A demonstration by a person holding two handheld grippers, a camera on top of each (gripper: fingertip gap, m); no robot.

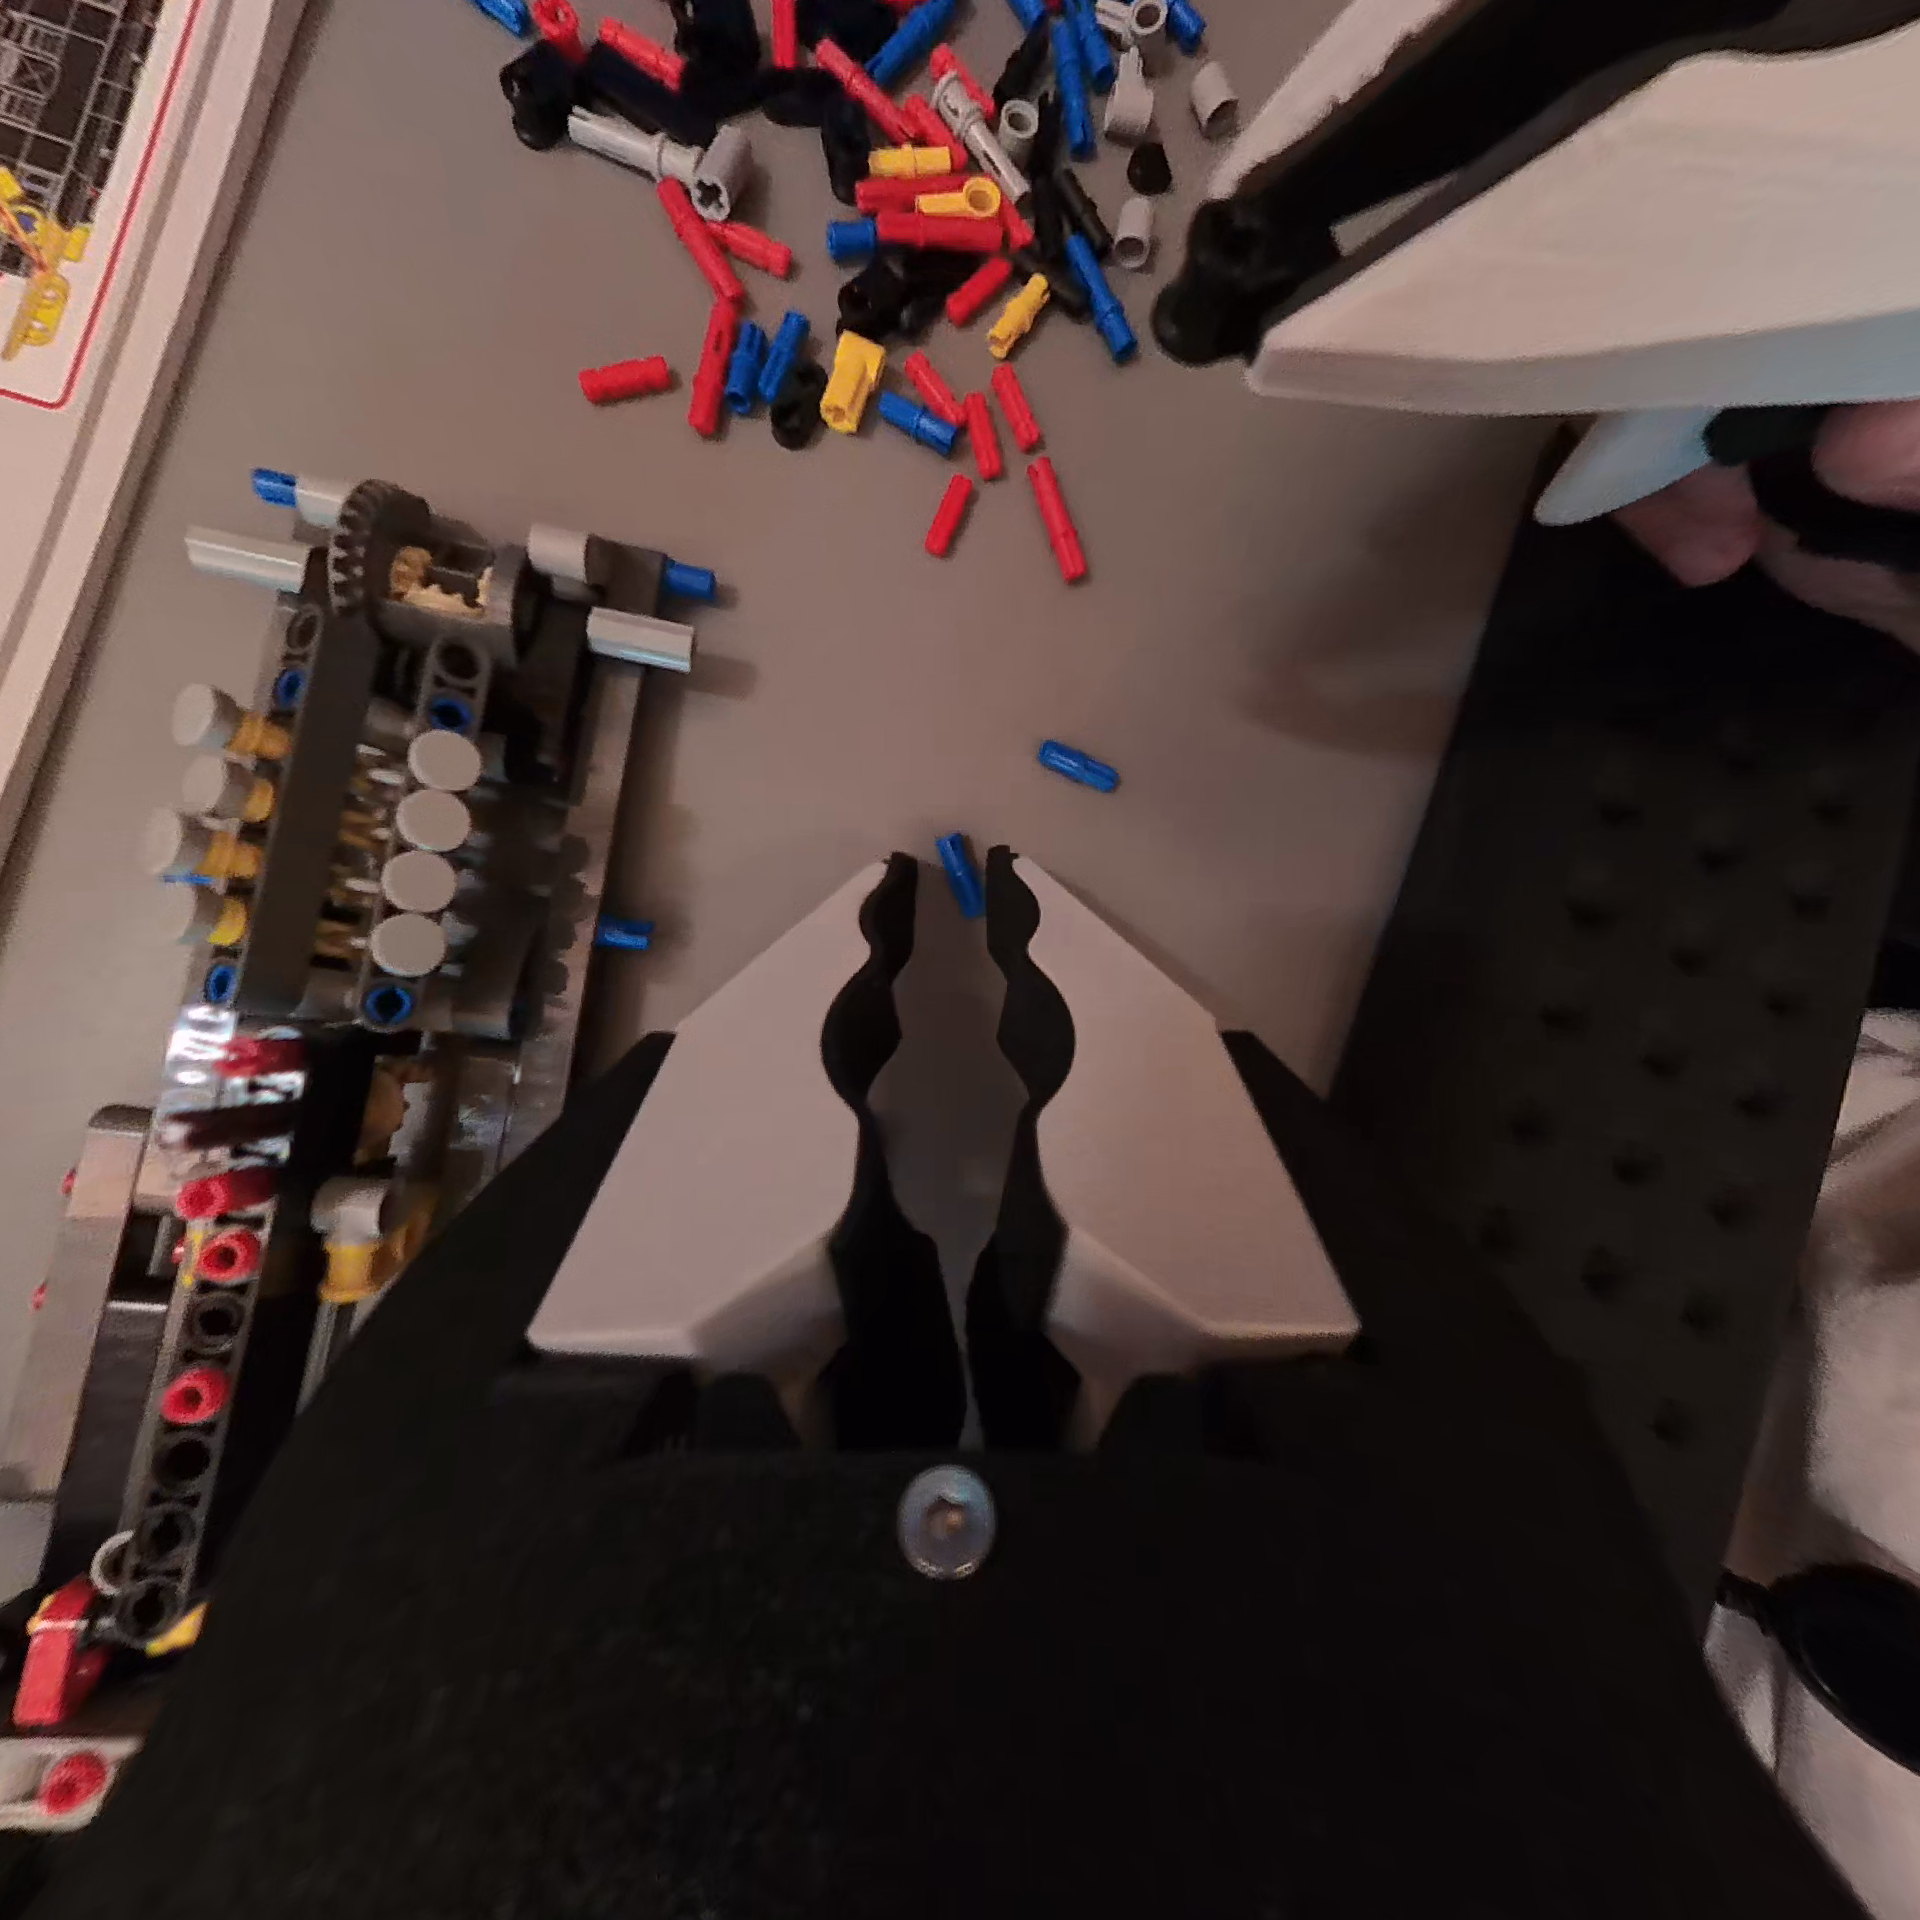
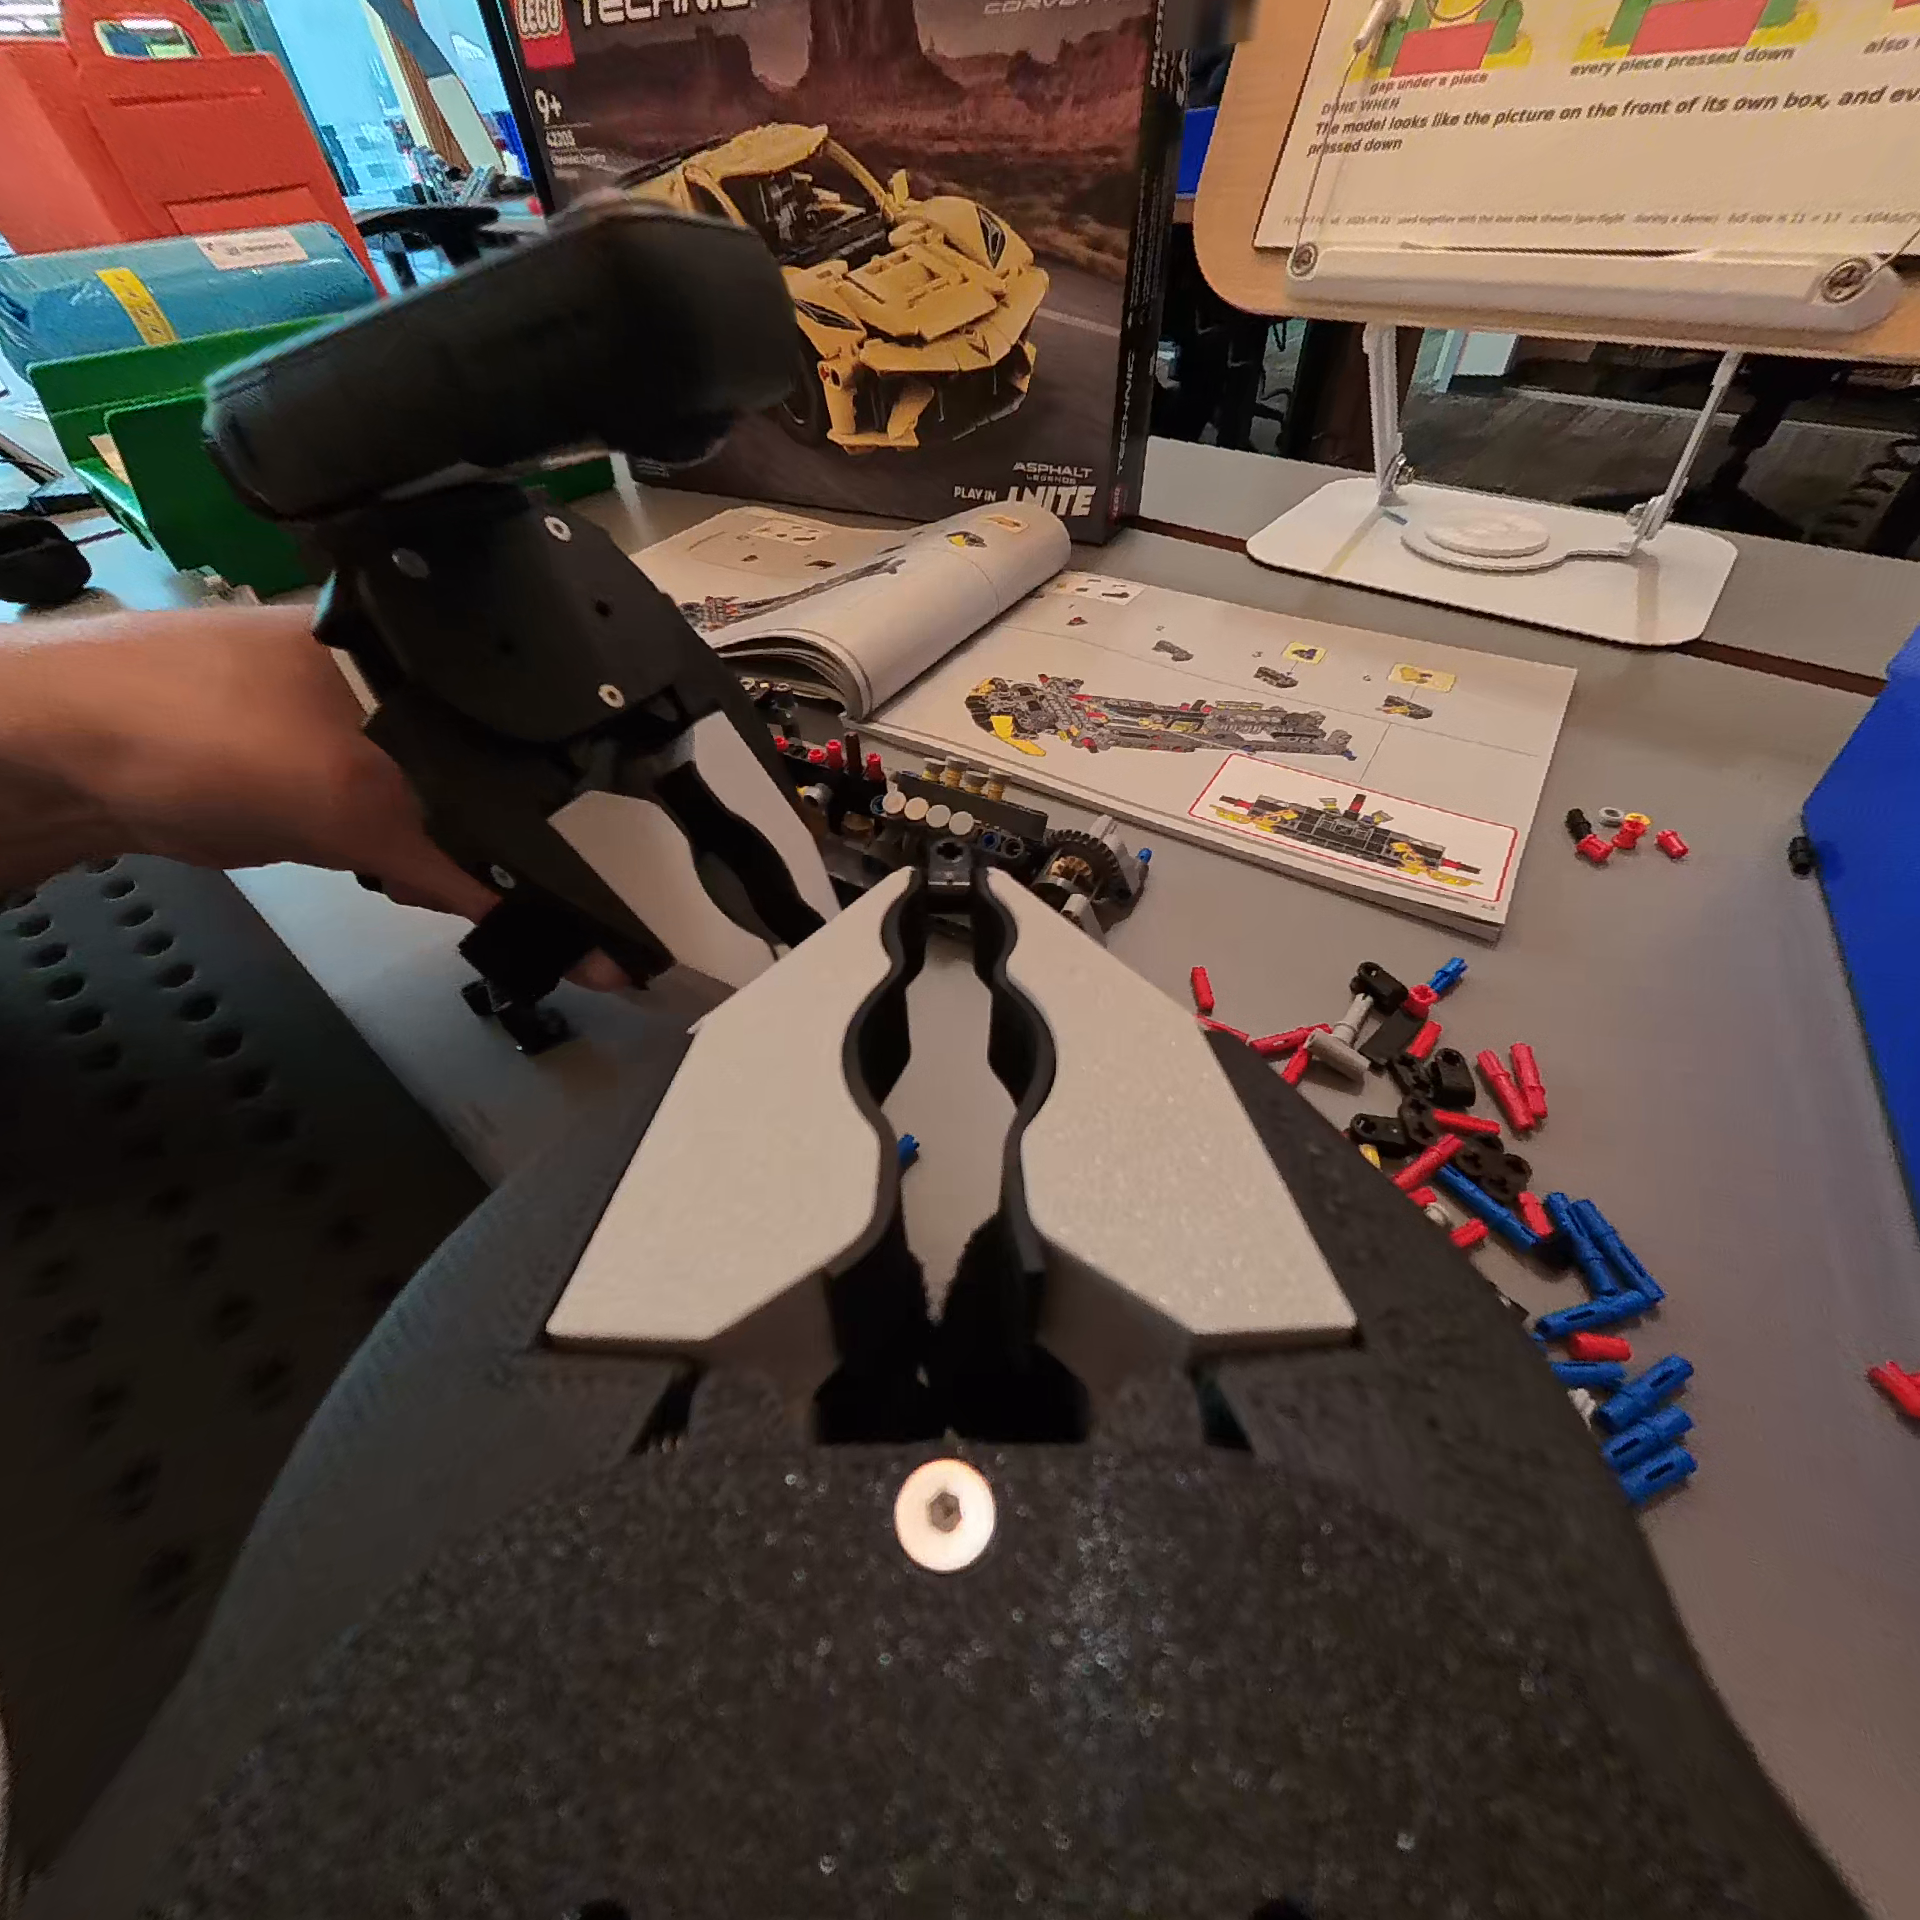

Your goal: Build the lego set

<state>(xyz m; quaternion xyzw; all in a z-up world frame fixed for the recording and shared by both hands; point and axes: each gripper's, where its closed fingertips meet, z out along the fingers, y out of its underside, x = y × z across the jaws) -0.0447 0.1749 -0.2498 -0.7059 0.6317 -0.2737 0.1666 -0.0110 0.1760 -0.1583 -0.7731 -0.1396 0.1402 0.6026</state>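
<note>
Landmark: the half-built chassis (image 1: 384,831), a dark grey beam frame with round grey caps, yellow bits and a gear at one end, lying on the grey table (image 1: 935,644). Every place below is given from it.

Your left gripper (image 1: 951,862): just to the right of the chassis, tips down at the table. The jaws stand slightly apart, with a small blue pin (image 1: 961,875) lying in the gap at the tips. Whether the fingers actually touch it, you cannot tell.

Second blue pin (image 1: 1078,766): loose on the table, a little farther from the chassis than the first.

Your right gripper (image 2: 948,871): its tips sit in front of the chassis' geared end, closed on a small black connector (image 2: 948,860). In the left wrist view this gripper (image 1: 1216,291) shows at the upper right, beyond the loose parts, with the black piece at its tip.

Loose parts pile (image 1: 914,208): red, blue, yellow, black and grey pins and connectors, scattered beyond the chassis and to its right.

Instruction booklet (image 2: 1226,727): open flat just behind the chassis.

Set box (image 2: 862,260): upright behind the booklet, showing a yellow car.

Your left hand (image 2: 208,769): around the left gripper's handle, on the near left of the chassis.

Paper stand (image 2: 1496,551): white, well behind and to the right of the chassis.
</note>
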